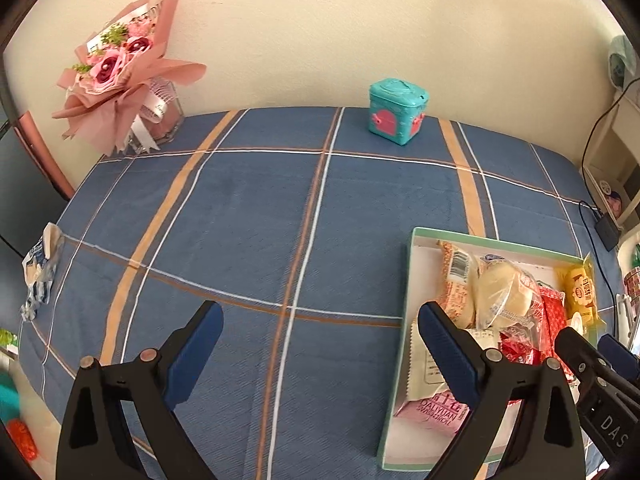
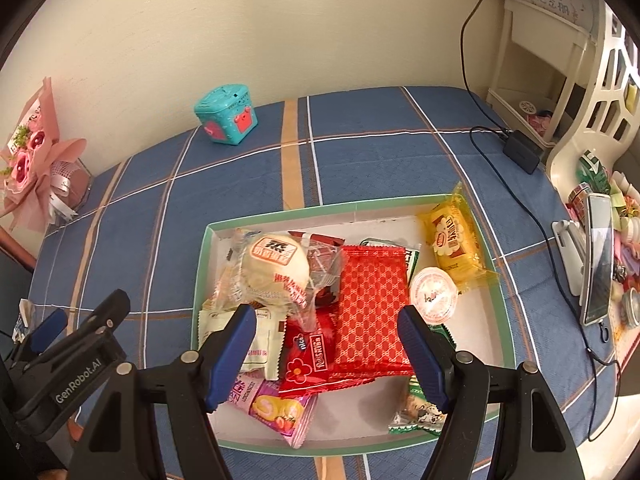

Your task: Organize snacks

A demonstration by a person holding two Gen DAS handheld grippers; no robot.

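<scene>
Right wrist view: snacks piled in tray (image 2: pixel 206 240).
R gripper (image 2: pixel 328 356): jaws apart, empty, over red wafer pack (image 2: pixel 370 308); pack's long axis runs away from jaws.
L gripper (image 1: pixel 320 352): agape, empty, left of tray; R nearer.

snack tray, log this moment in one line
snack tray: full, on blue cloth | left tongs: open, empty | right tongs: open, empty, above tray

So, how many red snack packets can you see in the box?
2. The large red patterned packet lies in the middle of the box; the small red flower packet lies beside it, on its left. Others may be hidden underneath.
</scene>
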